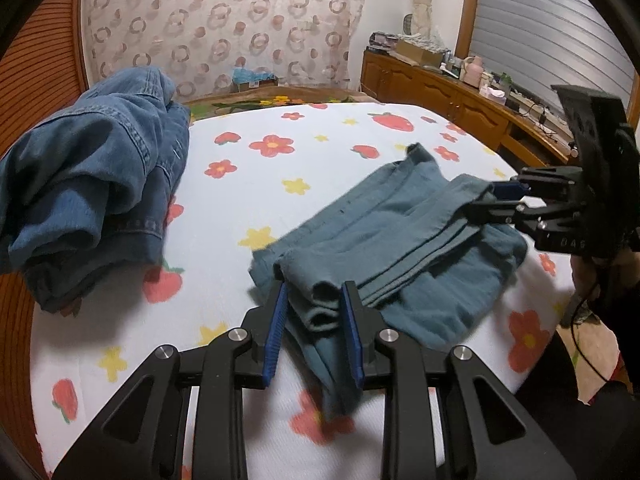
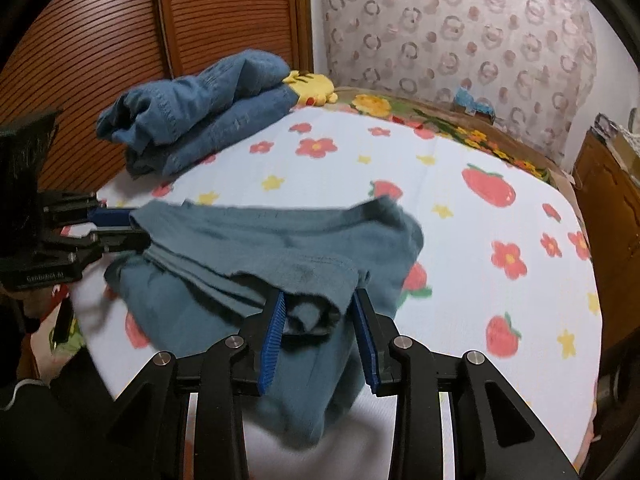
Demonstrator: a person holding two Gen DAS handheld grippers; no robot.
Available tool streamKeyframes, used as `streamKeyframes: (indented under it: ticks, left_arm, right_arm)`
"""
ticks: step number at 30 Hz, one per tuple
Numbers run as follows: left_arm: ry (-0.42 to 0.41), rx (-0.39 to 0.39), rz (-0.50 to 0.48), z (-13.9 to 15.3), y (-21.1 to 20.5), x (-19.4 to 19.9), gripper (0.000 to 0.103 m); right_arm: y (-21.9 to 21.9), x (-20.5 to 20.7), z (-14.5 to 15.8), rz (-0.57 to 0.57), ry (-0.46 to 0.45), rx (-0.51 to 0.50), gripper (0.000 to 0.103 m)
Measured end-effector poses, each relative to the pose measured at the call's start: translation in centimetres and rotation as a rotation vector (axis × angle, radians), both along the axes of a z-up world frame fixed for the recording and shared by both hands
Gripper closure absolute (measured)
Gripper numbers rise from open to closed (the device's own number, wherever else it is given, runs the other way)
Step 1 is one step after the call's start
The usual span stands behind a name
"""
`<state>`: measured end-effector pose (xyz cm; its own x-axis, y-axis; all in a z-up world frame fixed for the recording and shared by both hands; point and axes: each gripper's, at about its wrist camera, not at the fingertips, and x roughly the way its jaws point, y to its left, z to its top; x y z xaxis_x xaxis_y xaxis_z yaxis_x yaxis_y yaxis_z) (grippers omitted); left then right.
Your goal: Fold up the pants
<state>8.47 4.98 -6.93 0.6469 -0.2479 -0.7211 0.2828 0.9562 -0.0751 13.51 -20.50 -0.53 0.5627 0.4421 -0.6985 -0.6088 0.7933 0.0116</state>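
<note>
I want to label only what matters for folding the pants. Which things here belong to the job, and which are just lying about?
Job:
teal pants, partly folded
left gripper
right gripper
bed sheet under them

Lying about:
denim clothes, heaped at the bed's edge
yellow plush toy
cluttered cabinet

Home bedroom. Bed [image 1: 328, 168] w/ white sheet printed in red flowers, strawberries & yellow stars; patterned blanket [image 2: 460, 120] at its far edge. Sheer curtain [image 1: 224, 20] w/ ring motif behind; slatted wooden wardrobe doors [image 2: 120, 40] alongside. Wooden sideboard [image 1: 436, 88] along the wall, cluttered w/ boxes, bottles & cables. Crumpled denim garment [image 1: 92, 184] & teal pants [image 1: 400, 232] lie on the bed; yellow plush toy [image 2: 312, 84] near the jeans.
</note>
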Motion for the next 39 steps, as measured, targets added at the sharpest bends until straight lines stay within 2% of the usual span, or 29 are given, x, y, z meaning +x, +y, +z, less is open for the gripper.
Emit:
streamKeyframes:
  ticks: [7, 12, 16, 20, 24, 30, 35, 39]
  left_arm:
    - [-0.015, -0.010, 0.046, 0.9, 1.0, 2.2, 0.074]
    - [-0.031, -0.024, 0.053, 1.6, 1.0, 1.6, 0.074]
    - [-0.043, -0.045, 0.009, 2.0, 0.1, 0.0, 0.074]
    - [-0.041, -0.031, -0.047, 1.9, -1.5, -1.3, 0.074]
    - [-0.020, -0.013, -0.065, 1.1, -2.2, -1.5, 0.074]
    - [0.005, 0.008, -0.048, 0.1, -1.9, -0.9, 0.074]
    - [-0.007, 0.034, -0.038, 0.3, -2.0, 0.2, 0.074]
    - [-0.026, 0.049, -0.031, 1.0, -2.0, 1.5, 0.074]
  right_arm:
    - [-0.4, 3.0, 0.5, -0.074, 0.018, 0.085, 0.068]
    - [-0.5, 3.5, 0.6, -0.086, 0.040, 0.124, 0.067]
    - [-0.7, 2.6, 1.3, -0.074, 0.017, 0.150, 0.062]
    - [-1.2, 1.4, 2.1, -0.062, -0.001, 0.164, 0.061]
    - [-2.0, 0.0, 2.0, -0.053, -0.004, 0.136, 0.058]
    - [-2.7, -1.2, 0.0, -0.044, 0.017, 0.052, 0.058]
    - [-1.6, -0.6, -1.6, -0.034, 0.039, -0.027, 0.058]
    - [0.0, 0.9, -1.5, -0.041, 0.016, -0.054, 0.058]
